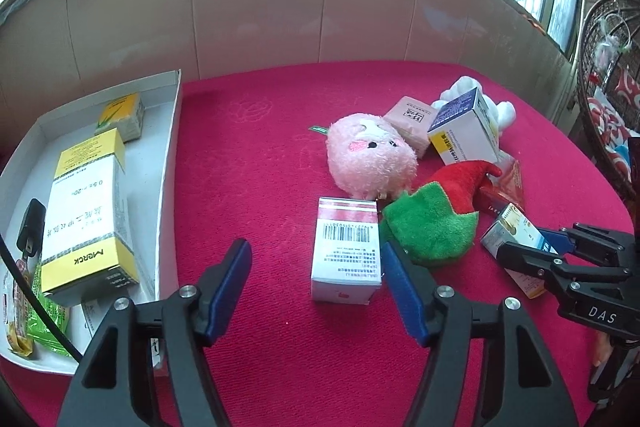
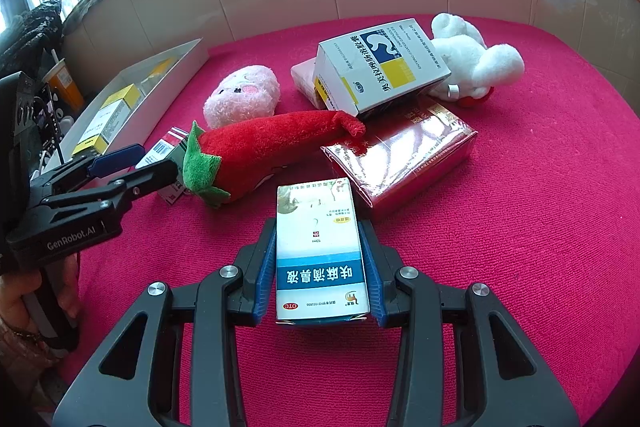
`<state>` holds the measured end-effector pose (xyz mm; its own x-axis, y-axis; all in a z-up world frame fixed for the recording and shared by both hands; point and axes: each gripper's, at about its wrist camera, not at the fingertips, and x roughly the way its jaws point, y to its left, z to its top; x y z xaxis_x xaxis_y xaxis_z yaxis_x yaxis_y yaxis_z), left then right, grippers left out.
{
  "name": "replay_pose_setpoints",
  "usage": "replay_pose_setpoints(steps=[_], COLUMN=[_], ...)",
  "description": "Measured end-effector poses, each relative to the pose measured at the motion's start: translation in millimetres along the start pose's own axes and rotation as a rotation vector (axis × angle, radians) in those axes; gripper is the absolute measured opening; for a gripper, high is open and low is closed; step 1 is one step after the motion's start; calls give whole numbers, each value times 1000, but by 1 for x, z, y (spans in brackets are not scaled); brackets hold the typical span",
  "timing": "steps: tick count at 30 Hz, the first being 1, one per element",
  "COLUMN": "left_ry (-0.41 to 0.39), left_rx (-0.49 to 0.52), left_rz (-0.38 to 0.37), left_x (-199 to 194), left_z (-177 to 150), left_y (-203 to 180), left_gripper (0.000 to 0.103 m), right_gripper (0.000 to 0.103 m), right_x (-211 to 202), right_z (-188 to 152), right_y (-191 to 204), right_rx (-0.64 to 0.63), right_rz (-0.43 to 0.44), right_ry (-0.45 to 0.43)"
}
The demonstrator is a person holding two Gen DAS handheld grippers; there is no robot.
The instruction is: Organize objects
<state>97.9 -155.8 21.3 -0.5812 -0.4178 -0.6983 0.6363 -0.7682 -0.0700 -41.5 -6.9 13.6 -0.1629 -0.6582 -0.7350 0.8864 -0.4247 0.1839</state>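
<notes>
Boxes and plush toys are lying scattered over the red-covered desk (image 1: 280,131); a white tray (image 1: 170,147) is sitting at its left side, just beside the cloth edge, holding a tall yellow-and-white box (image 1: 86,211), a smaller yellow box (image 1: 124,115) behind it and some packets at its near end. A glossy red box (image 2: 404,155) is lying flat near the middle of the pile; a white, blue and yellow box (image 2: 380,67) is leaning tilted against its far end, resting also on a pink box (image 1: 412,121); a white plush (image 2: 472,59) is sitting just behind them. A red chili plush (image 2: 264,151) with a green cap is stretching between the glossy box and a pink round plush (image 1: 370,159). A red-and-white barcode box (image 1: 346,251) is standing upright just in front of the pink plush, touching the green cap; the left tongs (image 1: 316,283) are hanging released, one blue pad just beside this box's right edge, the other well apart on the bare cloth. The right tongs (image 2: 320,267) are clenching a blue-and-white box (image 2: 320,247) by its long sides, close above the cloth, near the glossy box.
</notes>
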Motion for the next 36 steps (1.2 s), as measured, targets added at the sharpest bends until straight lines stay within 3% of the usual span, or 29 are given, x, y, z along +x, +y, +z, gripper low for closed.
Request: replay_pose_setpoints(steps=[5, 9, 16, 20, 25, 29, 36], left_ry=[21, 15, -34, 10, 63, 44, -12], left_rx=[33, 18, 62, 108, 52, 30, 89], left_rz=[21, 29, 59, 41, 10, 3, 1], left_x=[5, 3, -6, 2, 12, 8, -4], left_z=[-1, -1, -1, -1, 0, -1, -2], left_y=[-7, -5, -13, -21, -10, -6, -17], left_gripper=[67, 61, 56, 56, 36, 31, 31], right_gripper=[38, 38, 38, 38, 38, 38, 38], right_x=[1, 1, 1, 0, 0, -1, -1], right_z=[-1, -1, -1, -1, -1, -1, 0], right_y=[0, 0, 0, 0, -1, -1, -1], right_rx=[-2, -2, -1, 1, 6, 8, 7], right_rz=[-2, -2, -1, 1, 7, 9, 7], right_ry=[0, 0, 0, 0, 0, 0, -1])
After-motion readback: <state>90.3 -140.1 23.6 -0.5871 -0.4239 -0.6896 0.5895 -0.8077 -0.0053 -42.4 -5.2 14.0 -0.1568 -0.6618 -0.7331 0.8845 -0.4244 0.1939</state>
